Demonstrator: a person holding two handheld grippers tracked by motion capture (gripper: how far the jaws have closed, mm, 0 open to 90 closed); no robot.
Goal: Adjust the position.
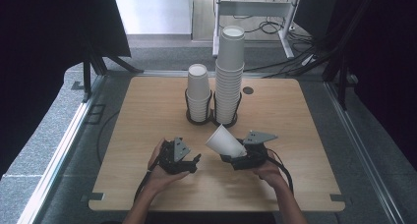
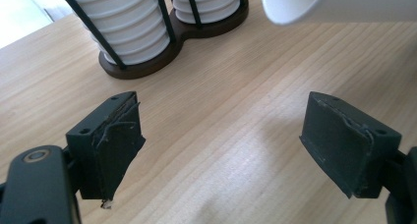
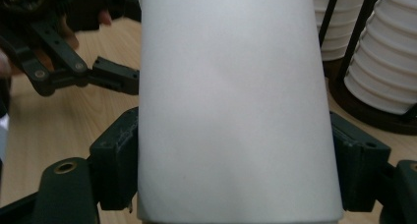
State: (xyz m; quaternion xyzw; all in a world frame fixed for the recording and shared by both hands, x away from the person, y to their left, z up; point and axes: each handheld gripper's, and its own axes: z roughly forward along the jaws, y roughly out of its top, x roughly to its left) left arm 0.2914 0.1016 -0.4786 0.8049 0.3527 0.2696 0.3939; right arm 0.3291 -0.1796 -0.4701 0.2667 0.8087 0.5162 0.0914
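On the wooden table (image 1: 147, 116) a dark two-ring holder (image 1: 211, 117) stands toward the far side, near the middle. Its left ring holds a short stack (image 1: 198, 94) of white paper cups; its right ring holds a tall stack (image 1: 229, 76), well higher than the other.

The right gripper (image 1: 235, 153) sits near the table's near edge, right of centre, held in the person's right hand (image 1: 268, 171). Its jaws are closed on the sides of a single white cup (image 1: 224, 141), which lies tilted, its wide mouth pointing up and to the left. In the right gripper view the cup's wall (image 3: 236, 111) spans the space between the two jaws, both pressed against it.

The left gripper (image 1: 195, 161) rests in the left hand (image 1: 160, 172), just left of the cup and apart from it. In the left gripper view its jaws stand wide, with bare table between them; the cup's mouth (image 2: 295, 8) hangs at the upper right. Whether this gripper touches the table is hard to tell.
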